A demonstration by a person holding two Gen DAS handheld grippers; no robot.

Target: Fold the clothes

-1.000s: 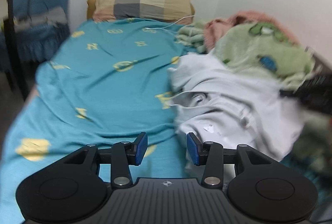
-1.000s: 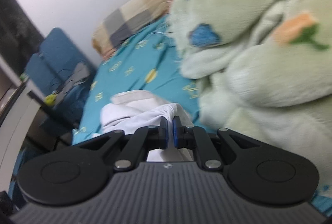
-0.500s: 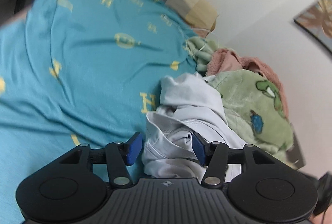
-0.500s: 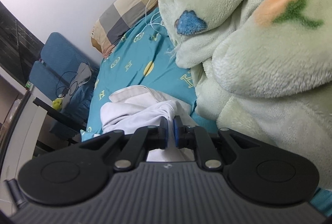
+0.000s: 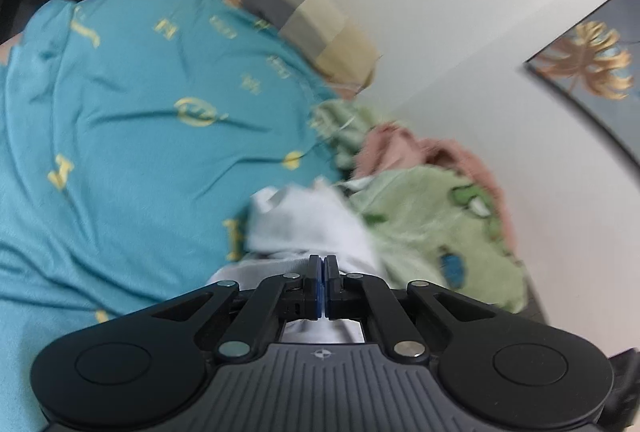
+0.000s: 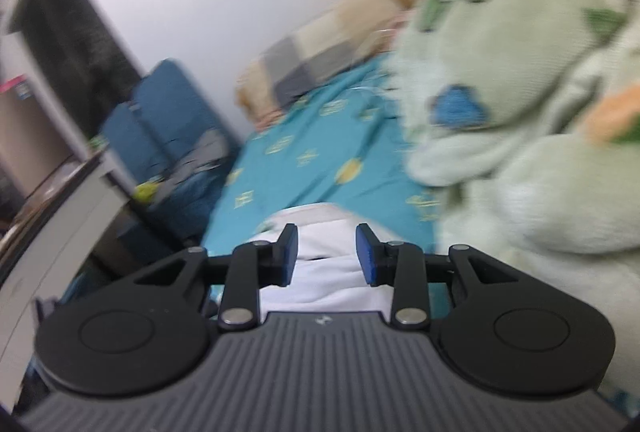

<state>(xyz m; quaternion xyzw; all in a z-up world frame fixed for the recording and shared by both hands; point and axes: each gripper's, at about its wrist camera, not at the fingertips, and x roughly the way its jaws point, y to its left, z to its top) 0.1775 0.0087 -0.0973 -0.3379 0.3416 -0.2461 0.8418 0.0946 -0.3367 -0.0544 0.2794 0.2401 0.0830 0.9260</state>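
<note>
A crumpled white hoodie point(image 5: 308, 224) lies on the teal bedsheet point(image 5: 132, 136) beside a green fleece blanket point(image 5: 432, 228). My left gripper point(image 5: 323, 266) is shut on a ribbed edge of the white hoodie. In the right wrist view my right gripper point(image 6: 326, 252) is open, its blue pads apart just above the white hoodie point(image 6: 320, 272), holding nothing. The rest of the hoodie is hidden under both gripper bodies.
A checked pillow point(image 5: 296, 12) lies at the head of the bed by the wall. A pink blanket point(image 5: 440, 156) sits behind the green one point(image 6: 520, 112). A blue chair point(image 6: 168, 128) and a white cabinet point(image 6: 60, 232) stand left of the bed. A picture point(image 5: 588, 68) hangs on the wall.
My left gripper has closed on the hoodie's edge. My right gripper has opened and let go of the white cloth. Both views have shifted.
</note>
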